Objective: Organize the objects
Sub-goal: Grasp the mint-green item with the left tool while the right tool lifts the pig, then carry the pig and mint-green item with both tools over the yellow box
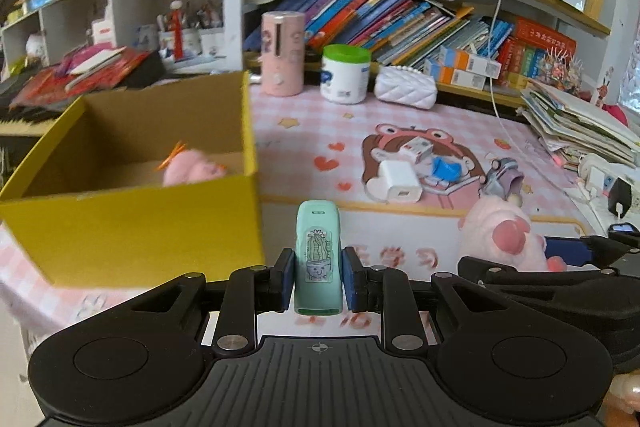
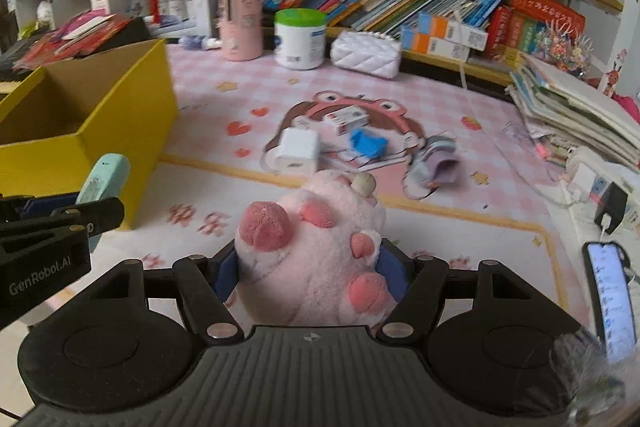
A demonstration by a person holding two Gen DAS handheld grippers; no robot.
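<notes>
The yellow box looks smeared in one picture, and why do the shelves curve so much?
Left wrist view: the yellow box and the pink toy inside it are motion-blurred, while the mint case in the left gripper stays sharp. Both views: the fisheye lens bows the shelves. Right wrist view: the plush paw is sharp.

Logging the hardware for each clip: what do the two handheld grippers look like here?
Both are the same build. The left gripper and right gripper have matte black plastic bodies, a ribbed grey centre plate with a small crosshair mark, round black discs on either side, silver rivets on the linkage arms, and blue pads on the fingers. White "GenRobot.AI" lettering shows on the left gripper's side in the right wrist view. No cables or sleeves visible.
</notes>
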